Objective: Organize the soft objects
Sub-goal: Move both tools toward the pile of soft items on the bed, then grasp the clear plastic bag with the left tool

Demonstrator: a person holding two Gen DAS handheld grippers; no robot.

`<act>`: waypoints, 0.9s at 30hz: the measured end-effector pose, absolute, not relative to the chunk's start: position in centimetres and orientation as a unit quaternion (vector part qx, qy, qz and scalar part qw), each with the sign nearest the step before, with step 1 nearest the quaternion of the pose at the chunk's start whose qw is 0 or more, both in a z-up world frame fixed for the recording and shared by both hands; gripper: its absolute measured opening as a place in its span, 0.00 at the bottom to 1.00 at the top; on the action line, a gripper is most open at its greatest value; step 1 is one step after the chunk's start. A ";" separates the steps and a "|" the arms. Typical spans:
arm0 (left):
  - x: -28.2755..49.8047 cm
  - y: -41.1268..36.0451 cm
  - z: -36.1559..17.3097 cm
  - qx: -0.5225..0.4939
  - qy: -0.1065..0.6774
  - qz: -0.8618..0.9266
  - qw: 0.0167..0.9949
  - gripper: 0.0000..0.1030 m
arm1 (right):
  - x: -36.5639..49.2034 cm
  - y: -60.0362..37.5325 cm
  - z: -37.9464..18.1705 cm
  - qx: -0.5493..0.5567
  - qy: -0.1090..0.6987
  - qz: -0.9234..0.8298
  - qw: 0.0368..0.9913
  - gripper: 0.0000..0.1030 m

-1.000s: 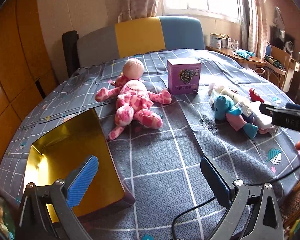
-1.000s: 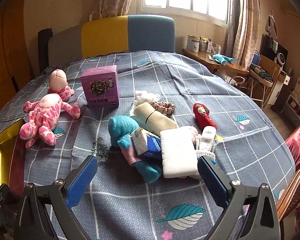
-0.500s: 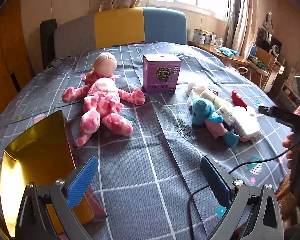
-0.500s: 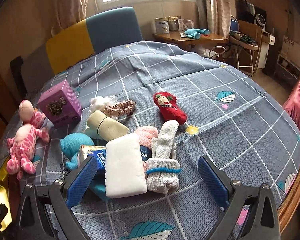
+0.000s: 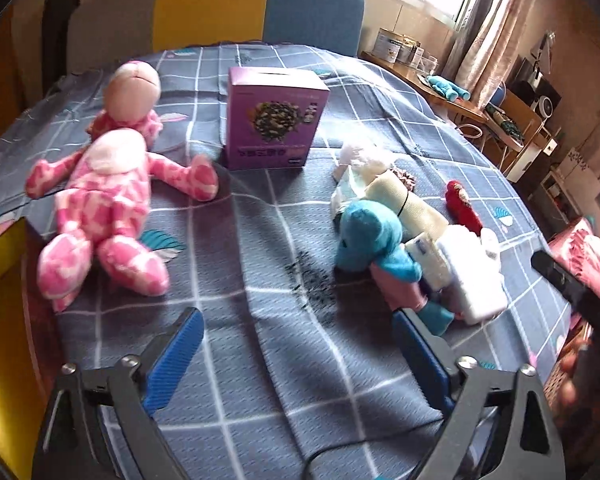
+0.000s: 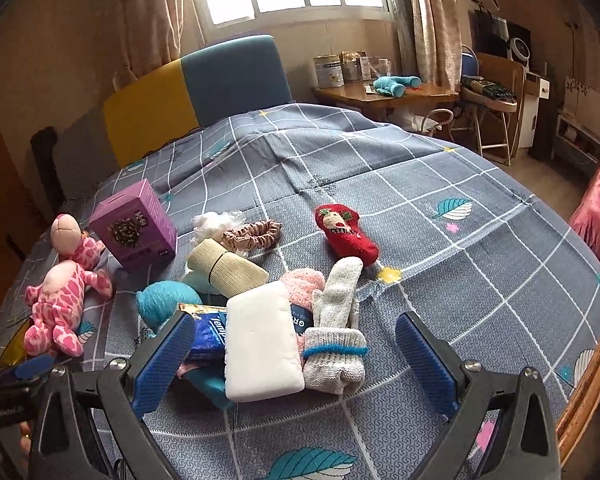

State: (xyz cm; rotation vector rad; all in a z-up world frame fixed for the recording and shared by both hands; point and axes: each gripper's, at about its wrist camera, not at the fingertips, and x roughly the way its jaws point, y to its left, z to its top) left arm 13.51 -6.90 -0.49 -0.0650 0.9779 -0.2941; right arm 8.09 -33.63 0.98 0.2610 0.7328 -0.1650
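Approach step: left hand-held gripper (image 5: 296,356), jaws spread but just narrowing on nothing; right hand-held gripper (image 6: 294,356) spread over the sponge (image 6: 260,344). Next: lower, pinch.

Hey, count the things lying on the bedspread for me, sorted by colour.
Pink: 3, plush doll, fuzzy sock, scrunchie
Blue or teal: 2, plush toy, tissue pack
White or cream: 4, sponge block, knit socks, roll, fluff
Red: 1, sock
Purple: 1, box
Total: 11

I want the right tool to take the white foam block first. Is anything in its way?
Nothing visible blocks it. The white foam block lies on top of the pile, directly ahead of the open right tool, with a knitted sock alongside.
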 end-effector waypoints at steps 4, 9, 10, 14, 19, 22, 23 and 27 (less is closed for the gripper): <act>15.4 -8.5 -0.8 -0.038 0.475 -0.144 0.867 0.88 | 8.1 -33.7 1.0 0.128 0.357 -0.079 0.922 0.99; 18.2 -10.0 0.8 -0.026 0.459 -0.148 0.875 0.88 | 8.2 -34.0 0.9 0.141 0.358 -0.075 0.920 0.99; 18.7 -10.5 1.1 -0.020 0.456 -0.153 0.877 0.88 | 8.2 -34.0 0.9 0.142 0.357 -0.073 0.920 0.99; 21.2 -13.5 1.8 0.017 0.448 -0.171 0.877 0.80 | 8.2 -33.9 0.9 0.144 0.357 -0.065 0.921 0.99; 24.3 -17.8 2.3 0.051 0.447 -0.200 0.870 0.75 | 8.3 -33.7 0.9 0.143 0.359 -0.052 0.921 0.99; 26.1 -20.9 2.2 0.080 0.442 -0.213 0.868 0.76 | 8.3 -33.4 0.9 0.140 0.360 -0.043 0.922 0.99; 26.9 -21.9 2.0 0.092 0.443 -0.210 0.867 0.76 | 8.3 -33.4 0.9 0.141 0.359 -0.040 0.922 0.99; 31.0 -24.6 -0.2 0.121 0.466 -0.189 0.856 0.77 | 8.4 -33.2 0.9 0.142 0.360 -0.028 0.922 0.99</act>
